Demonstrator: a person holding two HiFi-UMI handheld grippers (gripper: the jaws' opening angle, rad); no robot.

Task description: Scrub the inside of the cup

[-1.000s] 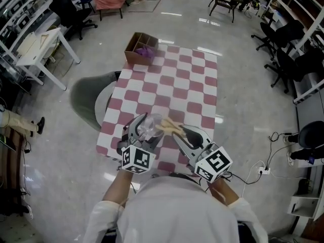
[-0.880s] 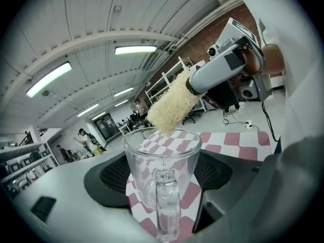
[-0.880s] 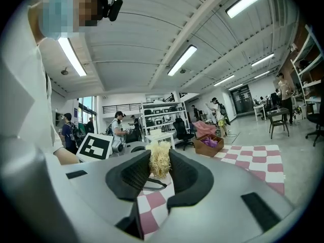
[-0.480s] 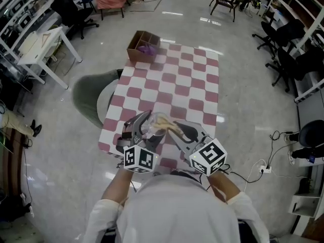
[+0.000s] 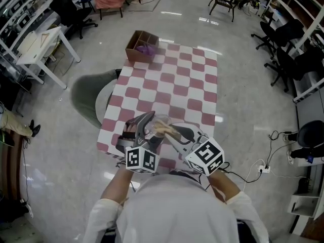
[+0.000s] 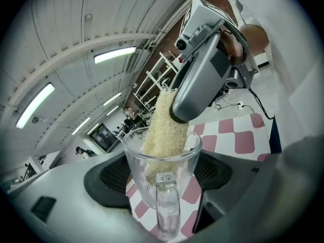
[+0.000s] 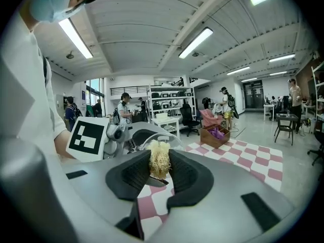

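Observation:
A clear glass cup (image 6: 161, 172) with a handle sits between the jaws of my left gripper (image 6: 162, 178), which is shut on it. In the head view the cup (image 5: 156, 125) hangs above the near end of the checkered table. A pale yellow loofah scrubber (image 6: 165, 130) reaches down into the cup's mouth. My right gripper (image 7: 160, 170) is shut on the loofah scrubber (image 7: 159, 163). In the head view the right gripper (image 5: 174, 133) points left at the cup, with the left gripper (image 5: 144, 130) beside it.
The red-and-white checkered table (image 5: 177, 85) stretches away from me. A cardboard box (image 5: 142, 46) with purple cloth stands at its far left corner. A grey chair (image 5: 91, 95) stands at the table's left side. Black office chairs (image 5: 283, 49) line the right.
Both grippers have drawn slightly closer together, and the scrubber has gone from beside the cup's rim down into the cup. The head view has shifted a little.

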